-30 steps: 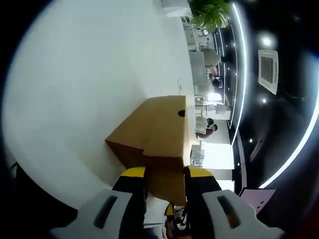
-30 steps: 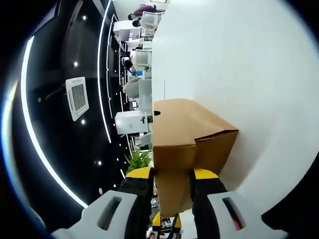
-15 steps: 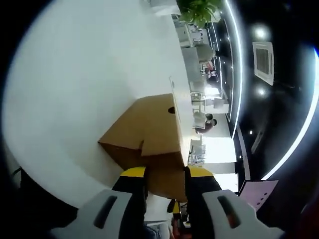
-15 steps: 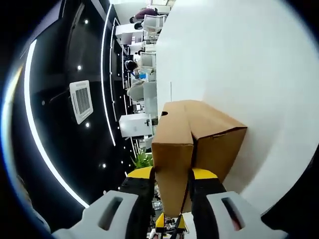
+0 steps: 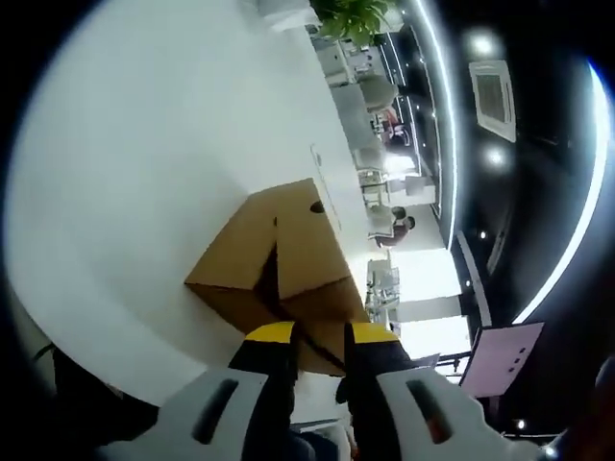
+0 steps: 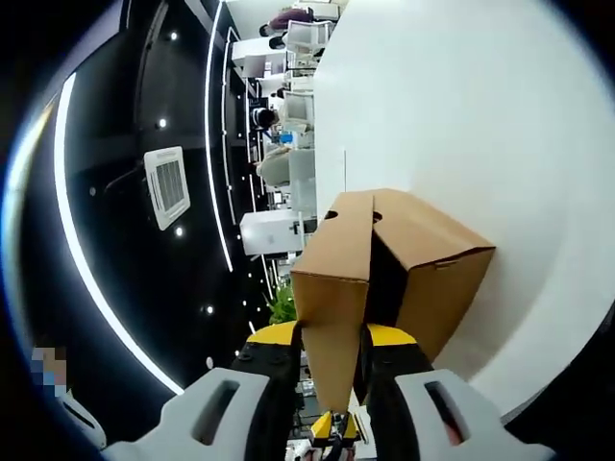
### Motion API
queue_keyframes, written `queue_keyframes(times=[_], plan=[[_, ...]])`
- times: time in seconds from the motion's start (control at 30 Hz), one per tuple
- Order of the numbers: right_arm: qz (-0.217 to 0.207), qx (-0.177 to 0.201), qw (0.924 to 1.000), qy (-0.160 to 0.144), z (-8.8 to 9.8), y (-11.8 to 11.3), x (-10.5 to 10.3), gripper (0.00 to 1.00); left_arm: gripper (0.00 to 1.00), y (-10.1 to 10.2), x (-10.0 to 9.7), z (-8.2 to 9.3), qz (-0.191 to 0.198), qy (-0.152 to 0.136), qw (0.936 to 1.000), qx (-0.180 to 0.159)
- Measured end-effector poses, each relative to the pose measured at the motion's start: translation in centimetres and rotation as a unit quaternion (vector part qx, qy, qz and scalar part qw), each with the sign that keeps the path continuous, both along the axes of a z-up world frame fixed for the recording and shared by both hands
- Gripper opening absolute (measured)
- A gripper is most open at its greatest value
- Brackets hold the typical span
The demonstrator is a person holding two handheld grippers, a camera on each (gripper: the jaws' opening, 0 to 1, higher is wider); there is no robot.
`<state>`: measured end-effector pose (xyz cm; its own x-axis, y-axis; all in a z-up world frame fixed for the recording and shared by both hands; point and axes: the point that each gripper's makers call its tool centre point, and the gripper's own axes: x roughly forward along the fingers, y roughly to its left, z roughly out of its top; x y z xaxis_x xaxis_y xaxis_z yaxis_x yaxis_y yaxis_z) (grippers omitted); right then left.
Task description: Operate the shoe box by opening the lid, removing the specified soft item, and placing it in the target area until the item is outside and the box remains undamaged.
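Observation:
A brown cardboard shoe box sits on a white table. Its lid is raised off the box along one long edge, leaving a dark slit. My left gripper is shut on the lid's front flap. In the right gripper view the same box stands with its lid swung away from it, and a dark gap shows the inside. My right gripper is shut on that lid's flap. What is in the box is hidden.
The table stretches wide and bare beyond the box. Behind it lies an office with desks, seated people, a green plant and a dark ceiling with light strips and a vent. The left gripper's yellow tips peek in below.
The lid has lifted away from the box and a dark gap has opened between them. Both grippers keep their hold on the flap; both cameras tilted a little.

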<state>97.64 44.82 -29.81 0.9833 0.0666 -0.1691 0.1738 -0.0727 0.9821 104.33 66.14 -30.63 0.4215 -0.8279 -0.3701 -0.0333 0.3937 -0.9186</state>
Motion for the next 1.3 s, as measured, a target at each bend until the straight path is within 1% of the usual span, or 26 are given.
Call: queue_keyframes(times=[0.07,0.17,0.23,0.3,0.37,0.4,0.43,0.47,0.6,0.67,0.7,0.73,0.77,0.83,0.87,0.9,0.97,1.0,1.07,1.1,1.13,1.17,1.2,1.23,1.27,1.3], plan=[[-0.001,0.004,1.0000,-0.001,0.1,0.2,0.0,0.24,0.14,0.3,0.2,0.3,0.008,0.002,0.9999,-0.009],[-0.004,0.006,1.0000,-0.003,0.0,0.1,0.0,0.24,0.14,0.3,0.2,0.3,0.012,0.000,0.9999,-0.005],[-0.005,0.003,1.0000,-0.007,0.3,0.2,0.1,0.24,0.13,0.3,0.3,0.4,0.013,-0.002,0.9999,-0.006],[-0.006,0.008,0.9999,-0.010,0.6,0.4,0.2,0.24,0.13,0.2,0.4,0.5,0.013,-0.007,0.9999,-0.006],[-0.008,0.014,0.9998,-0.009,0.7,0.4,0.2,0.24,0.14,0.3,0.3,0.3,0.001,-0.019,0.9998,0.004],[-0.008,0.012,0.9998,-0.013,0.8,0.2,0.3,0.24,0.14,0.4,0.3,0.2,0.002,-0.022,0.9997,0.009],[-0.008,0.013,0.9998,-0.013,0.8,0.2,0.3,0.24,0.14,0.4,0.4,0.3,0.006,-0.023,0.9997,0.006],[-0.010,0.023,0.9996,-0.017,1.1,0.2,0.4,0.24,0.14,0.5,0.5,0.5,0.012,-0.020,0.9997,-0.003],[-0.010,0.024,0.9990,-0.036,2.0,0.1,0.8,0.23,0.13,0.6,0.5,0.8,0.013,-0.031,0.9994,-0.002],[-0.011,0.024,0.9988,-0.042,2.2,-0.1,1.1,0.23,0.13,0.5,0.3,1.3,0.006,-0.042,0.9991,-0.007],[-0.010,0.022,0.9984,-0.052,2.4,-0.1,1.2,0.23,0.13,0.5,0.2,1.3,0.002,-0.049,0.9988,-0.004],[-0.010,0.028,0.9982,-0.051,2.3,-0.2,1.3,0.23,0.13,0.5,0.2,1.3,-0.001,-0.053,0.9986,-0.002],[-0.011,0.033,0.9977,-0.058,2.6,-0.2,1.4,0.23,0.13,0.5,0.2,1.2,-0.004,-0.057,0.9984,0.001],[-0.009,0.019,0.9964,-0.082,3.5,-0.3,1.6,0.18,0.13,0.5,0.4,1.4,0.001,-0.064,0.9980,0.004],[-0.010,0.026,0.9961,-0.084,3.7,-0.2,1.6,0.17,0.13,0.4,0.6,1.5,0.003,-0.073,0.9973,0.007],[-0.011,0.027,0.9959,-0.085,3.7,-0.4,1.7,0.17,0.14,0.4,0.8,1.6,0.002,-0.081,0.9966,0.015],[-0.011,0.025,0.9956,-0.089,3.8,-0.5,1.8,0.16,0.14,0.2,1.2,2.1,0.008,-0.091,0.9957,0.012],[-0.010,0.025,0.9955,-0.091,3.8,-0.5,1.9,0.16,0.14,0.1,1.4,2.2,0.007,-0.100,0.9948,0.019],[-0.005,0.023,0.9957,-0.090,3.8,-0.5,1.8,0.16,0.16,0.2,1.7,2.1,-0.003,-0.125,0.9909,0.049],[-0.005,0.024,0.9957,-0.090,3.8,-0.5,1.8,0.16,0.16,0.2,1.6,2.0,-0.022,-0.143,0.9867,0.074],[-0.005,0.023,0.9957,-0.089,3.8,-0.5,1.8,0.16,0.17,0.3,1.7,2.0,-0.028,-0.164,0.9817,0.094],[-0.005,0.022,0.9958,-0.089,4.0,-0.3,1.8,0.16,0.18,0.3,1.8,2.1,-0.031,-0.173,0.9791,0.102],[-0.005,0.021,0.9959,-0.088,4.1,-0.1,1.9,0.16,0.20,0.3,1.9,2.2,-0.045,-0.206,0.9688,0.130],[-0.005,0.021,0.9959,-0.088,4.1,-0.1,1.9,0.16,0.22,0.3,2.0,2.3,-0.058,-0.243,0.9544,0.164],[-0.006,0.023,0.9957,-0.089,4.1,-0.1,1.9,0.15,0.22,0.4,2.1,2.3,-0.064,-0.260,0.9464,0.181],[-0.007,0.024,0.9957,-0.089,4.1,-0.1,1.9,0.15,0.22,0.4,2.1,2.3,-0.067,-0.266,0.9428,0.189]])
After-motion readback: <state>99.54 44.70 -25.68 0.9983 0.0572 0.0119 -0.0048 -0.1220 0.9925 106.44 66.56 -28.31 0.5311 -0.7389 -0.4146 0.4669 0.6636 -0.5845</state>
